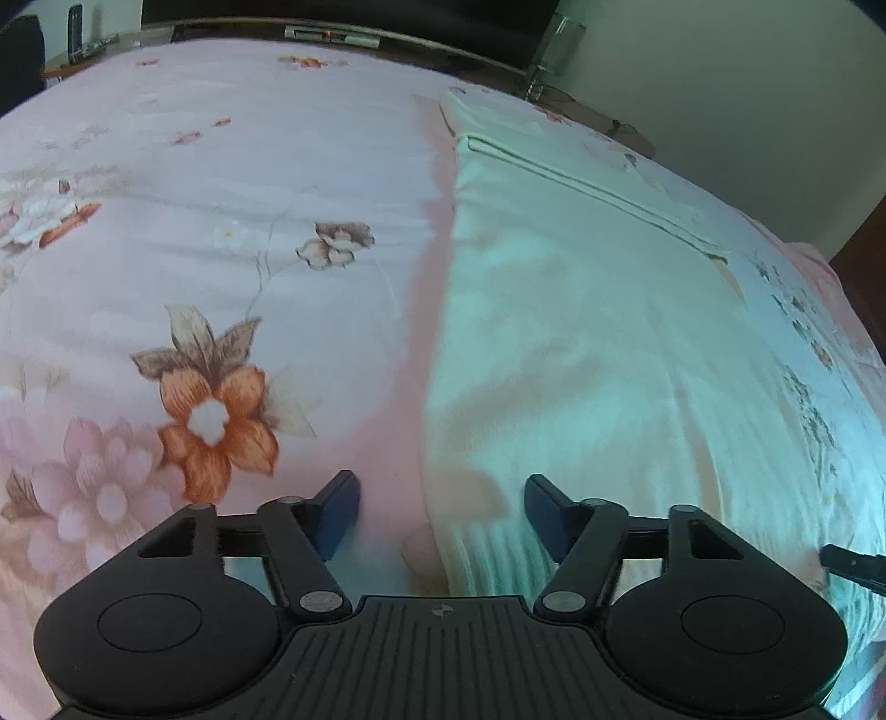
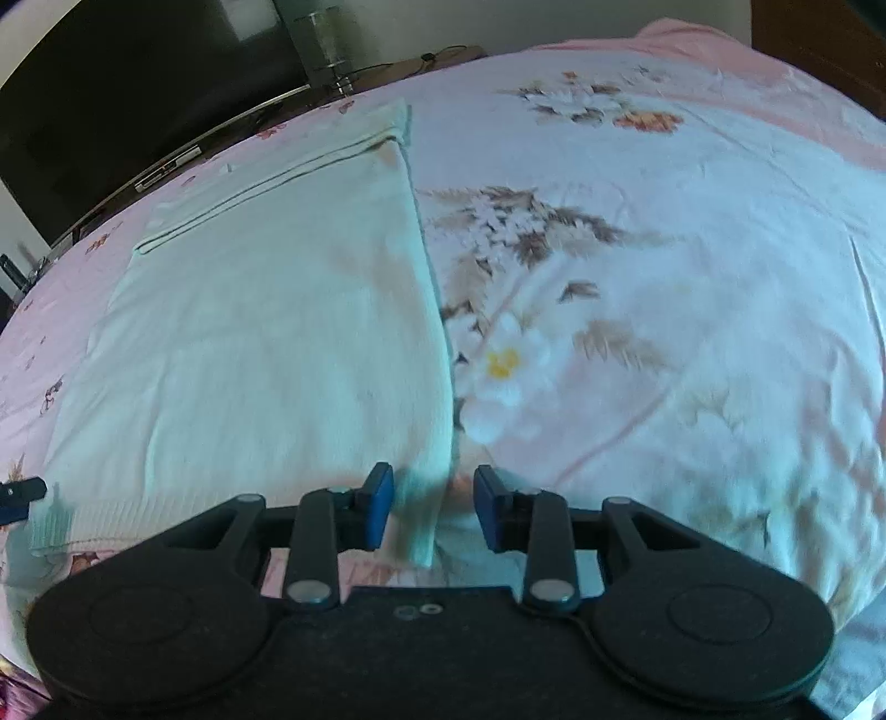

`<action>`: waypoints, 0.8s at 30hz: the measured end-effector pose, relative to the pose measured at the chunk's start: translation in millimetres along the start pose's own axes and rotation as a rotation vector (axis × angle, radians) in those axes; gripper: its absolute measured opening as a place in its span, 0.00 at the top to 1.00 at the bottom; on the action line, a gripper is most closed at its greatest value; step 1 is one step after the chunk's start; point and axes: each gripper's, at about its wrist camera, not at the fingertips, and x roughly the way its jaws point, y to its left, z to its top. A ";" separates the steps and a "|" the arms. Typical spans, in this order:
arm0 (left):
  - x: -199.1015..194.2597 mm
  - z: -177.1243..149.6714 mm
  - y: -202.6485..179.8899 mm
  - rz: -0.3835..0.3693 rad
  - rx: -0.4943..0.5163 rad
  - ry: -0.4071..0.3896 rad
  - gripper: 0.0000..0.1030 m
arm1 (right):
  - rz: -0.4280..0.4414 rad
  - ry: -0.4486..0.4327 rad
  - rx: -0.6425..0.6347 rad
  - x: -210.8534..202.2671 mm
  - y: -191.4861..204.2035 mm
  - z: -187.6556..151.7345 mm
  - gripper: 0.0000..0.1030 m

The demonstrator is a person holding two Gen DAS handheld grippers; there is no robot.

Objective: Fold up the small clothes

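A pale, ribbed small garment [image 1: 581, 332] lies flat on the floral bedsheet [image 1: 221, 249], with a folded band across its far end. My left gripper [image 1: 443, 515] is open and hangs low over the garment's near left corner. One blue pad is over the sheet and the other over the cloth. In the right wrist view the same garment [image 2: 266, 343] fills the left half. My right gripper [image 2: 434, 509] is open, narrower, with the garment's near right corner between its pads and a gap on both sides. A dark tip of the other gripper [image 2: 19, 493] shows at the left edge.
The pink flowered sheet [image 2: 637, 277] spreads wide to the right of the garment. Beyond the bed's far edge stand a dark screen [image 2: 138, 83] and a clear glass piece [image 2: 326, 44]. A pale wall [image 1: 720, 83] lies at the back right.
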 end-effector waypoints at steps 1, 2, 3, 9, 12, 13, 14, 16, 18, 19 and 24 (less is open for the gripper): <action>-2.1 -1.6 -0.3 -0.012 -0.015 0.008 0.44 | 0.003 0.008 0.001 0.7 -0.4 -1.4 0.68; -2.7 -2.1 -0.5 -0.030 -0.031 0.020 0.53 | 0.006 0.013 0.004 1.0 -0.8 -2.5 0.68; -2.6 -2.1 -0.2 -0.047 -0.050 0.035 0.58 | 0.014 0.016 0.009 0.7 -0.9 -2.9 0.69; 4.3 -8.1 -4.2 -0.115 -0.102 0.091 0.85 | 0.059 0.051 0.038 3.5 0.2 -1.5 0.82; 9.4 -7.8 -4.9 -0.137 -0.132 0.115 0.90 | 0.060 0.055 0.053 4.4 -1.8 1.0 0.89; 11.1 -7.9 -6.0 -0.136 -0.126 0.115 0.90 | 0.064 0.054 0.057 4.3 -3.2 2.8 0.90; 12.1 -7.7 -7.0 -0.136 -0.123 0.119 0.90 | 0.061 0.053 0.056 4.3 -4.0 4.2 0.90; 12.6 -5.9 -11.0 -0.129 -0.092 0.119 0.90 | 0.035 0.056 0.037 5.2 -3.4 6.0 0.86; 14.0 -4.7 -13.6 -0.123 -0.076 0.123 0.90 | 0.024 0.055 0.015 5.0 -1.9 7.1 0.74; 14.5 -4.0 -13.6 -0.125 -0.074 0.126 0.90 | 0.024 0.069 0.011 6.7 -1.8 7.6 0.74; 13.1 -2.0 -11.0 -0.135 -0.092 0.120 0.90 | 0.053 0.119 0.031 11.1 -1.8 9.5 0.87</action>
